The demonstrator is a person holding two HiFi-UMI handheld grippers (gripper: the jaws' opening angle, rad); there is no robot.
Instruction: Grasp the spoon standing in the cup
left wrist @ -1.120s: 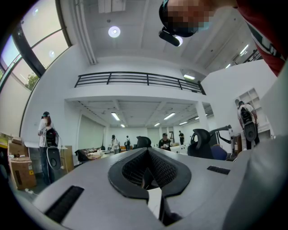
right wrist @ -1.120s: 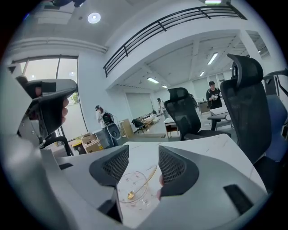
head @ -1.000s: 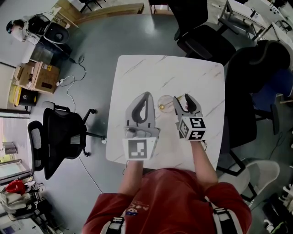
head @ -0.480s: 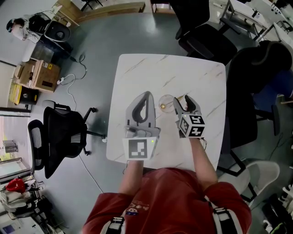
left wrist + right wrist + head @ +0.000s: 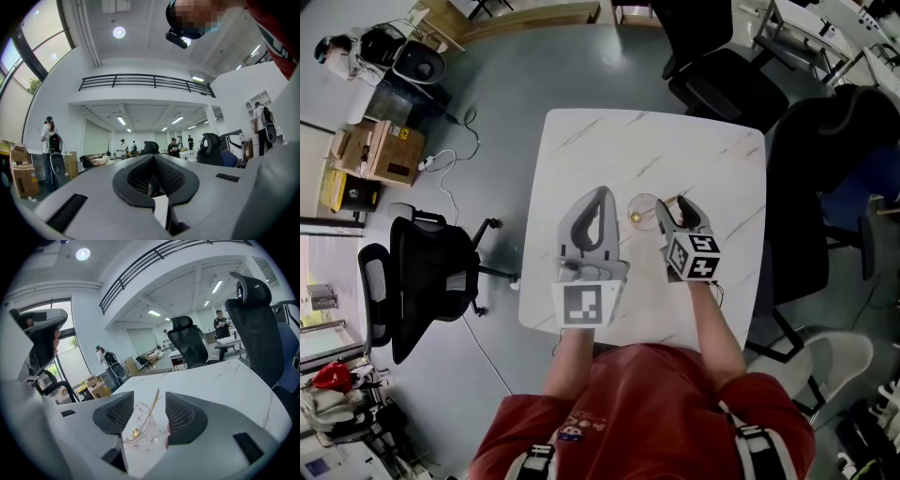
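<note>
While nothing is held by it, left gripper (image 5: 598,199): jaws pressed together, parked over the surface (image 5: 609,150).
Cup (image 5: 641,210): clear glass, upright, between the grippers.
Spoon (image 5: 148,411): in the cup, leaned on the rim, bowl down, handle framed by the right jaws.
Right gripper (image 5: 675,204): jaws wide, empty.
Grasp: handle to be centred and pinched above the rim, slowly, so the cup is not tipped.

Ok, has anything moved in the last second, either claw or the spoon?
Nothing has visibly changed. The right claw is still open at the spoon in the glass cup, not gripping it. The left claw remains shut and empty beside it.
</note>
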